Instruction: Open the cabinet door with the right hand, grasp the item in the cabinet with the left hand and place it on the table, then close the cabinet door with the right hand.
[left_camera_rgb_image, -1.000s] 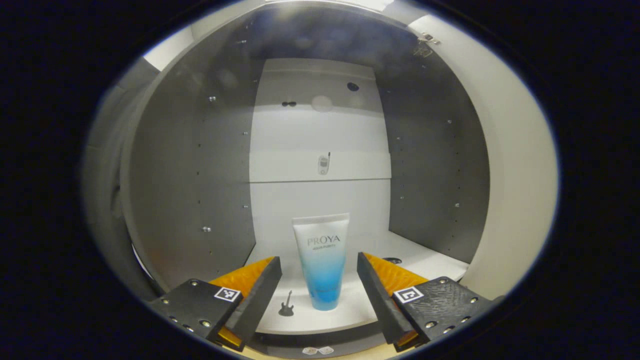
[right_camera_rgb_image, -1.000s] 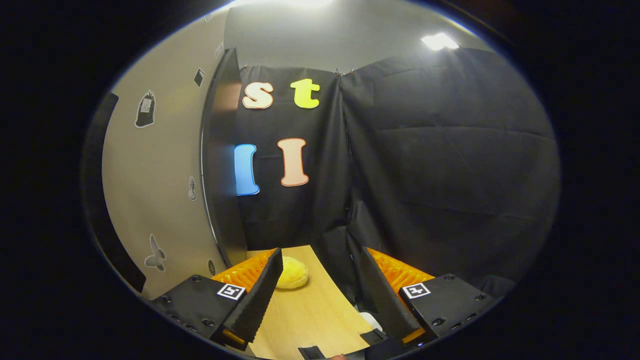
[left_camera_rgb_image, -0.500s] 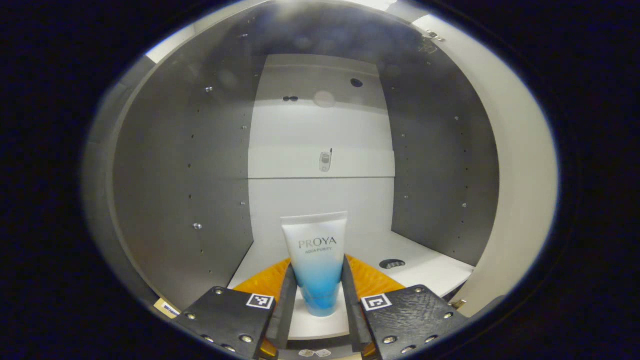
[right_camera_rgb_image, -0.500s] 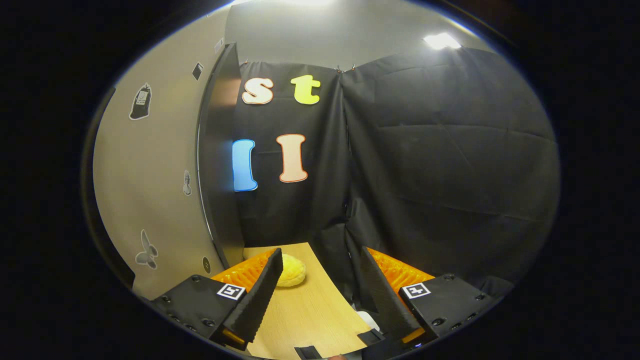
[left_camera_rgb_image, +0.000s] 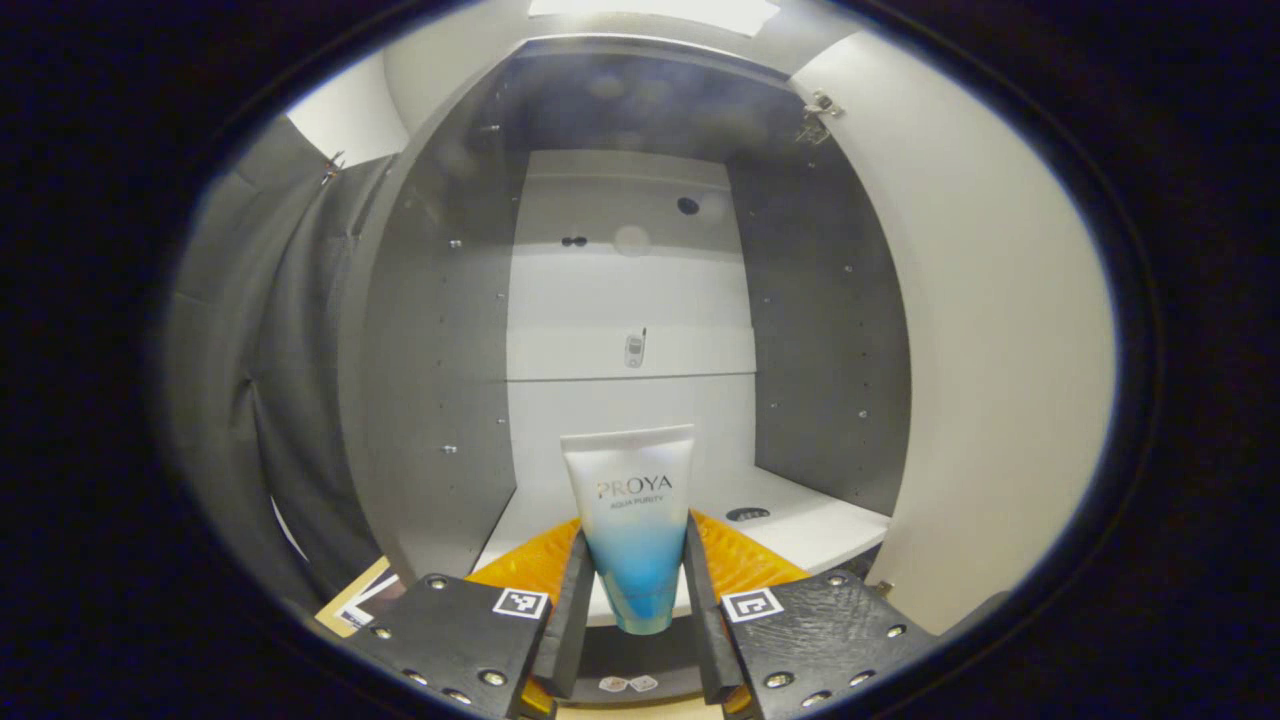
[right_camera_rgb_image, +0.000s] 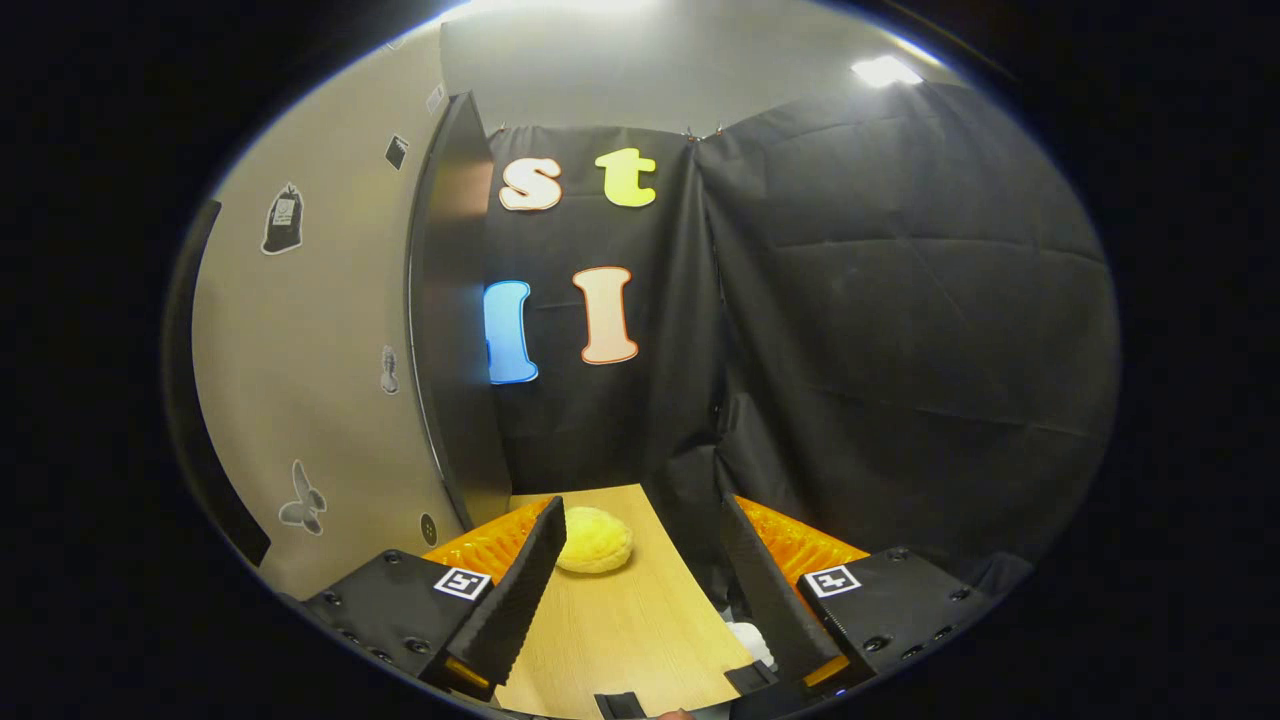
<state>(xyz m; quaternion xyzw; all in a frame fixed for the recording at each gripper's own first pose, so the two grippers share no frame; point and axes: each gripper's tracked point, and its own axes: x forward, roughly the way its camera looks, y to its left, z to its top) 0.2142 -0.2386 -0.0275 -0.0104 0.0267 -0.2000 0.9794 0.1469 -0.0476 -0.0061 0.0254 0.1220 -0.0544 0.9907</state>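
Note:
A white-and-blue cosmetic tube (left_camera_rgb_image: 633, 525) stands upright, cap end down, with my left gripper (left_camera_rgb_image: 634, 600) shut on its blue lower half; its cap end hangs just above the front lip of the white cabinet shelf (left_camera_rgb_image: 810, 530). The cabinet (left_camera_rgb_image: 440, 350) has grey side walls and a white back. Its door (left_camera_rgb_image: 990, 340) stands open at the right of the left gripper view. In the right gripper view the same door (right_camera_rgb_image: 300, 370) fills the left side, its dark edge (right_camera_rgb_image: 450, 320) facing me. My right gripper (right_camera_rgb_image: 640, 590) is open over the wooden table (right_camera_rgb_image: 620, 630), holding nothing.
A yellow bun-shaped object (right_camera_rgb_image: 594, 539) lies on the table near the door's foot. Small stickers dot the door face (right_camera_rgb_image: 283, 218) and the cabinet's back wall (left_camera_rgb_image: 634, 350). A black curtain (right_camera_rgb_image: 900, 330) closes off the far side of the table.
My left gripper closed on the tube, then drew back out of the cabinet with it, lifting it off the shelf. The right gripper barely shifted.

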